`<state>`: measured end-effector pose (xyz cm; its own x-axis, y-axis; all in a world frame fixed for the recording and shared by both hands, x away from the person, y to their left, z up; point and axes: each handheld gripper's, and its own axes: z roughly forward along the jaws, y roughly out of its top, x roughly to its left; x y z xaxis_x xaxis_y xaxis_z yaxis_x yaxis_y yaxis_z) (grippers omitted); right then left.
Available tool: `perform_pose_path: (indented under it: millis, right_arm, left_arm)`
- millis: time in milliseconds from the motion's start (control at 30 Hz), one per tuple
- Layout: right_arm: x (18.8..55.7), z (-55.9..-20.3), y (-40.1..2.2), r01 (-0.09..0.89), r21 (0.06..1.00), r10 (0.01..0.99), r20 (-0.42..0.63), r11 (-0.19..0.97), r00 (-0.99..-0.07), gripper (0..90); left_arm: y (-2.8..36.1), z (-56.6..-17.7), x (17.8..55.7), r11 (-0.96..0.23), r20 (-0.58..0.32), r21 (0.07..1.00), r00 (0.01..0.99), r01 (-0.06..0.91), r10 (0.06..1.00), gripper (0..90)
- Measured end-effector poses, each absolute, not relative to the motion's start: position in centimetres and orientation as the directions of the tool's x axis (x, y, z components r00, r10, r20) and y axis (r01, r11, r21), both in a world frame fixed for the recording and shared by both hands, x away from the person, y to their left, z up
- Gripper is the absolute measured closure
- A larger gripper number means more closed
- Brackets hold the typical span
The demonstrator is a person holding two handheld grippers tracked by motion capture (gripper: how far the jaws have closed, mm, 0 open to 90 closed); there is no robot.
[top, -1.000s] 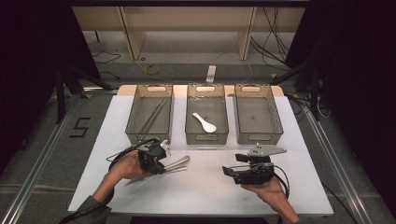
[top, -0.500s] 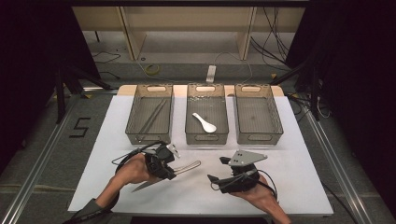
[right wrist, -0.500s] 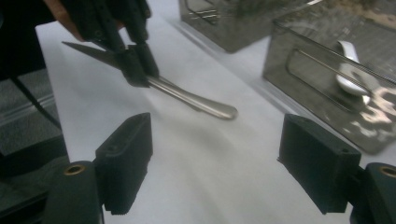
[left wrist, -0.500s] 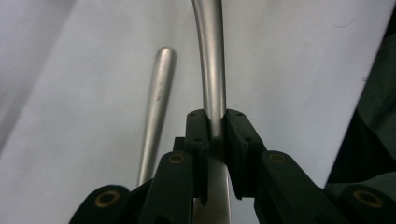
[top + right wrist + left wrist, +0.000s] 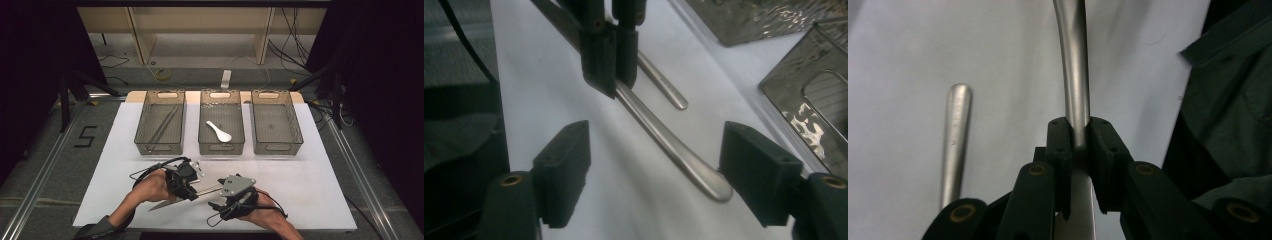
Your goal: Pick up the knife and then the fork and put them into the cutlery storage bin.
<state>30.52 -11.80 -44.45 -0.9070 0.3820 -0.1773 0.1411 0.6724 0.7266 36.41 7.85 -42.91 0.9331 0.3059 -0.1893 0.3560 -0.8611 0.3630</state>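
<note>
My left gripper [image 5: 194, 186] is shut on a metal knife [image 5: 166, 203], gripped partway along its handle [image 5: 1075, 75]. It holds the knife above the white table, blade toward the person and handle toward my right gripper [image 5: 216, 199]. In the right gripper view, the left gripper's pads [image 5: 600, 55] clamp the handle [image 5: 664, 140]. The handle's rounded end lies between the jaws of my right gripper [image 5: 656, 155], close to the right-hand pad. Those jaws stand wide and have just been closing, with neither pad pressing on the handle. A second metal utensil handle [image 5: 955, 140] lies on the table beside it.
Three clear bins stand in a row at the back of the white table [image 5: 320, 175]. The left bin [image 5: 145, 131] holds long thin utensils, the middle bin [image 5: 239, 131] a white spoon [image 5: 219, 131], and the right bin [image 5: 276, 122] shows nothing inside. A dark sleeve [image 5: 1233, 110] is close by.
Both hands have come together at the table's front middle, the left moving right with the knife and the right moving left. The knife's handle end now lies between the right jaws.
</note>
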Motion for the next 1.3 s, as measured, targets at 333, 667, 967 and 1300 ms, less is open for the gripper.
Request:
perform_pose_path:
  millis: [333,667,967,1300]
  right_arm:
    - [30.4,-45.4,-10.8,0.066,0.668,0.317,-0.261,0.741,-0.912,41.3]
    - [30.0,-45.9,-10.1,-0.009,0.611,0.238,-0.322,0.792,-0.916,58.5]
    - [29.9,-45.9,-10.1,-0.049,0.588,0.187,-0.334,0.807,-0.924,71.7]
    - [29.6,-46.2,-10.1,-0.133,0.539,0.070,-0.339,0.832,-0.938,84.2]
  left_arm:
    - [6.5,-42.6,36.2,-0.870,-0.220,0.360,0.937,0.338,0.273,79.3]
    - [6.1,-42.3,35.7,-0.874,-0.243,0.364,0.939,0.322,0.244,79.3]
    - [5.8,-42.3,35.5,-0.882,-0.260,0.360,0.940,0.305,0.219,79.3]
    - [5.7,-42.4,35.3,-0.880,-0.274,0.370,0.940,0.296,0.201,79.3]
